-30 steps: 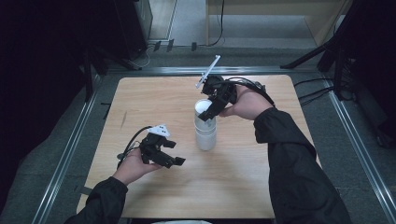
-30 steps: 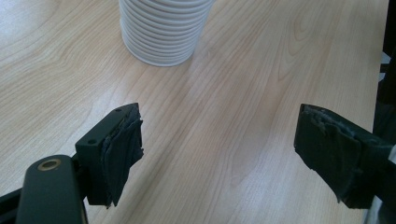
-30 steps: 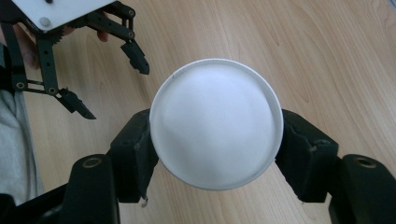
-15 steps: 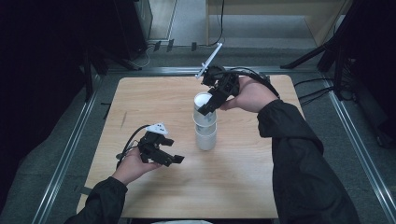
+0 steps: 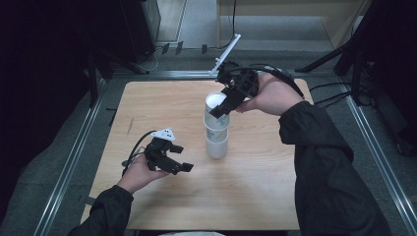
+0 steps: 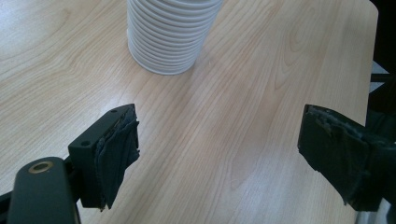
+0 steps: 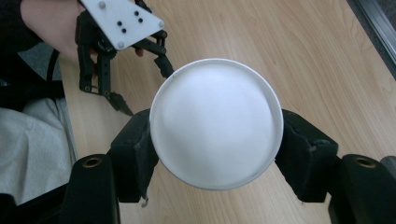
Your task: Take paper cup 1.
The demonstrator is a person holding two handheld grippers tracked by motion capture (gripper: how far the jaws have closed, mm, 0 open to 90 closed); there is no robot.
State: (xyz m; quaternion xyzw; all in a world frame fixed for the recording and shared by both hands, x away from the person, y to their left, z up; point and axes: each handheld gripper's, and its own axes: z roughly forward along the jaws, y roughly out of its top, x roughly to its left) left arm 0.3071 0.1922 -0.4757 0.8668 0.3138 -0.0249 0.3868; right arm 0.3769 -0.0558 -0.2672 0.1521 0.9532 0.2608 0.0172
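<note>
A stack of white ribbed paper cups [image 5: 216,145] stands upright in the middle of the wooden table [image 5: 162,103]. My right gripper [image 5: 222,107] is shut on the top cup [image 5: 214,102], lifted with its base still just over the stack. In the right gripper view both pads press the cup [image 7: 217,116] from either side, below its rim. My left gripper [image 5: 183,166] hovers low over the table, left of the stack. Its jaws have just been opening and stand wide apart [image 6: 219,154] with nothing between them; the stack's base [image 6: 170,37] lies ahead of them.
Metal rails [image 5: 74,157] frame the table on both sides, with dark floor beyond. A white rod [image 5: 227,53] sticks up behind the right gripper. Cables [image 5: 329,91] trail off the table's far right corner. Bare wood lies around the stack.
My right gripper has risen with the top cup, drawing it up out of the stack. The left hand has kept its place.
</note>
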